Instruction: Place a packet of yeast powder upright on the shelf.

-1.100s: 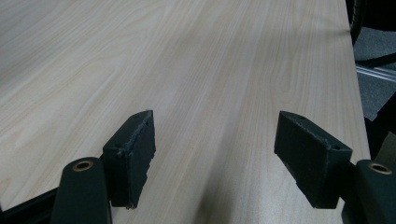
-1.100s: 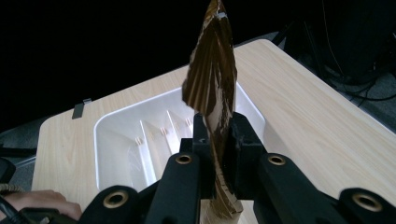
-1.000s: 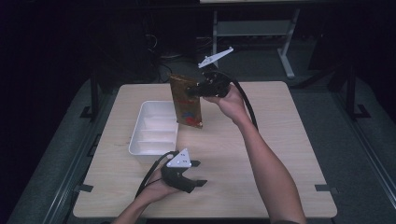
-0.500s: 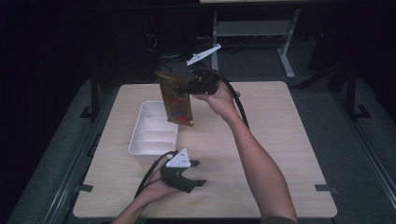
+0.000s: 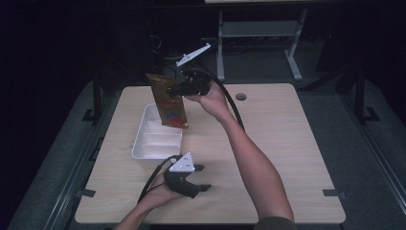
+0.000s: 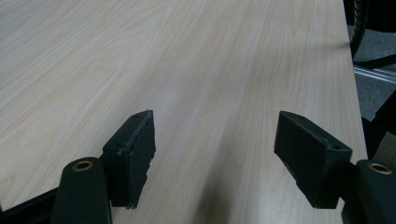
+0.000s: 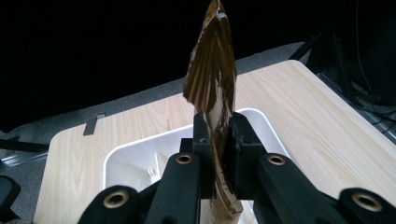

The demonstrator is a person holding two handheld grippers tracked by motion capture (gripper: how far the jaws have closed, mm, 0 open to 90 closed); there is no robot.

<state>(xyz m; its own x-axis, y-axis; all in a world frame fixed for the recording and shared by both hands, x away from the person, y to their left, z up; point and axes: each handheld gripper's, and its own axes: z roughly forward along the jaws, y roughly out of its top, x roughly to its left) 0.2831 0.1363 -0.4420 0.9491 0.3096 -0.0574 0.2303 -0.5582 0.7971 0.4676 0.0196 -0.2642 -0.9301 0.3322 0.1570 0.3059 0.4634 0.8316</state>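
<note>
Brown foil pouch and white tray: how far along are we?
Done: the right gripper is shut on the brown foil pouch and holds it in the air above the white divided plastic tray. In hand: carrying it there. Left: probably setting or emptying it in the tray. The left gripper rests open on the wooden table.

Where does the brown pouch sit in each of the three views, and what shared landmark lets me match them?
High view: brown pouch hangs upper centre-left, clamped in the right gripper above the white tray.
Left gripper view: bare table between open jaws; no pouch here.
Right gripper view: pouch stands edge-on at centre, pinched between the jaws.
Shared landmark: the white tray.
</note>
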